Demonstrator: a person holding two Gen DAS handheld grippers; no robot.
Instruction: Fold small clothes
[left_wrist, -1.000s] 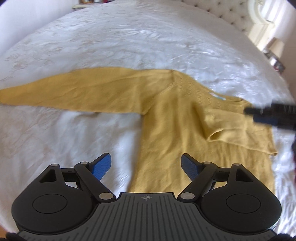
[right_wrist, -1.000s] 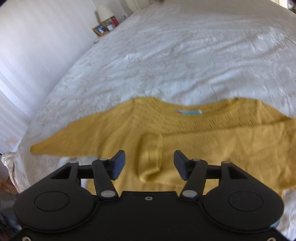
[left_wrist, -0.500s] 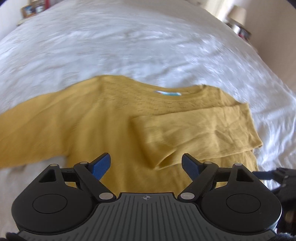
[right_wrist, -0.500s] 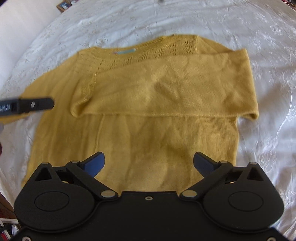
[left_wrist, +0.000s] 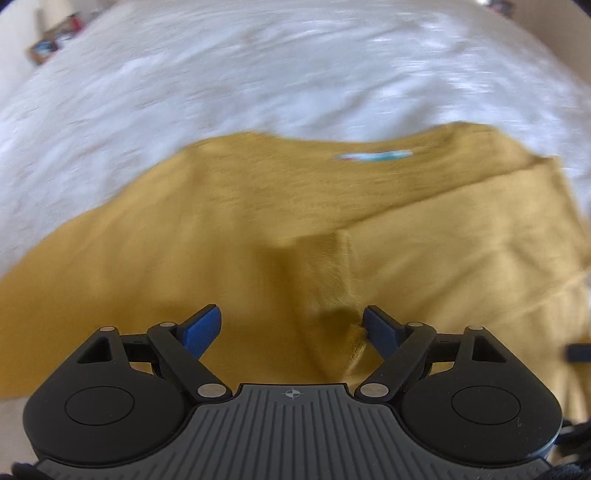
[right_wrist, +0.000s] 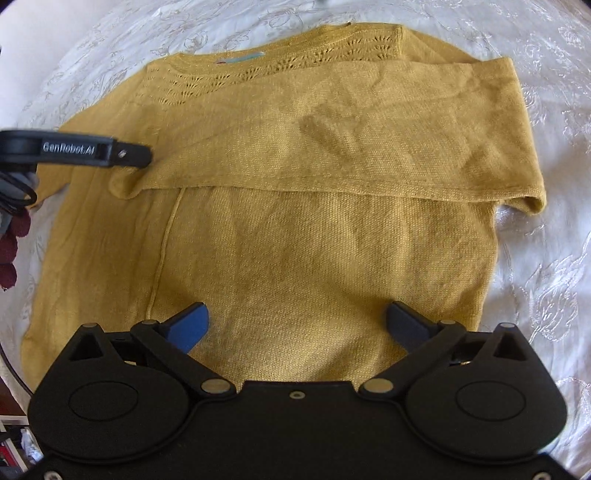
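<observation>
A white bedspread (left_wrist: 258, 85) with a faint embroidered pattern covers the bed, and a mustard-yellow knitted sweater (left_wrist: 184, 240) lies flat on it, neckline toward the far side.

From the left wrist view, which is smeared by blur, the sweater fills the middle and near part of the picture. A small blue-green label (left_wrist: 375, 156) shows at the collar on the far edge. One sleeve (left_wrist: 461, 251) is folded across the body from the right, and its cuff end lies just beyond the fingertips. The left gripper (left_wrist: 291, 325) hangs over the cloth with its blue-padded jaws well apart and nothing pinched between them; the right-hand pad sits close to the cuff, though the blur hides whether it touches. On the far left, a few small objects stand beside the bed, too blurred to make out.

From the right wrist view the picture is sharp. The sweater (right_wrist: 295, 240) lies spread below, its lace-patterned yoke and label (right_wrist: 242, 58) at the far edge. The folded sleeve (right_wrist: 351, 147) crosses the chest from right to left. The right gripper (right_wrist: 297, 321) hovers over the lower body of the sweater, jaws spread as wide as they go, gripping nothing. The left gripper's finger (right_wrist: 92, 152) reaches in from the left, its tip by the sleeve's cuff.
</observation>
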